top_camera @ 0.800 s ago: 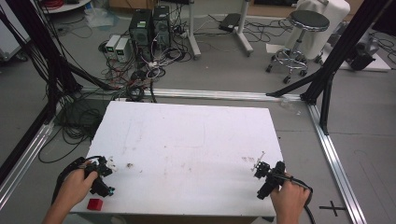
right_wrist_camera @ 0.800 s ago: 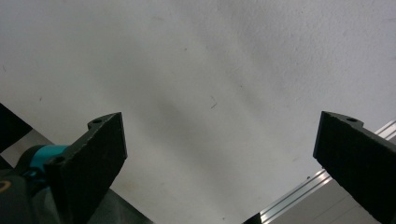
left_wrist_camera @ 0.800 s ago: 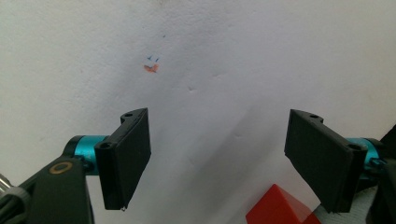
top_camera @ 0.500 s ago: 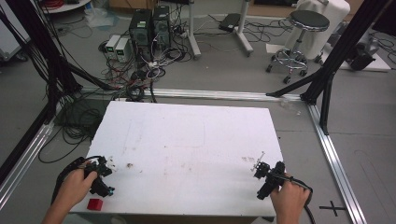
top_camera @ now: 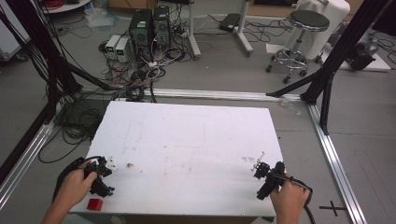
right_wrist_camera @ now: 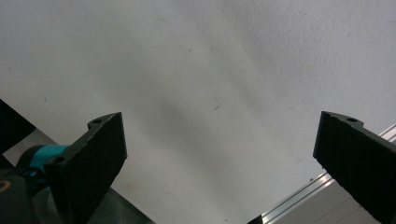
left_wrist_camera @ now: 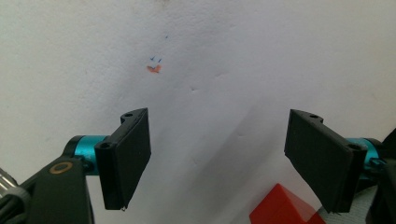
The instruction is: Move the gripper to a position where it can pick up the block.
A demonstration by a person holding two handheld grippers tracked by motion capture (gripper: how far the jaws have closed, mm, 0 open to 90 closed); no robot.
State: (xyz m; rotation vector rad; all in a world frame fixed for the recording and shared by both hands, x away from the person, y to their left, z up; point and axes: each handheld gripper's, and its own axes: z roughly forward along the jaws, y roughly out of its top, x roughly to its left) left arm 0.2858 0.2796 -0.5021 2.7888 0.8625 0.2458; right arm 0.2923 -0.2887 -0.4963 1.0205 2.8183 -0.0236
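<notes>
A small red block (top_camera: 95, 204) lies at the front left corner of the white table (top_camera: 187, 140). My left gripper (top_camera: 103, 175) is held in a hand just behind that block, low over the table. In the left gripper view its jaws stand wide apart with bare table between them, and the red block (left_wrist_camera: 285, 209) pokes in at the bottom right, near the right-hand jaw. My right gripper (top_camera: 264, 179) hovers at the front right of the table, open, with nothing between its jaws in the right gripper view.
An aluminium frame rail (top_camera: 334, 158) runs along the right of the table and another rail (top_camera: 23, 158) along the left. Black struts (top_camera: 327, 70), a stool (top_camera: 299, 42), computer boxes (top_camera: 149, 28) and tangled cables (top_camera: 135, 79) lie on the floor beyond the far edge.
</notes>
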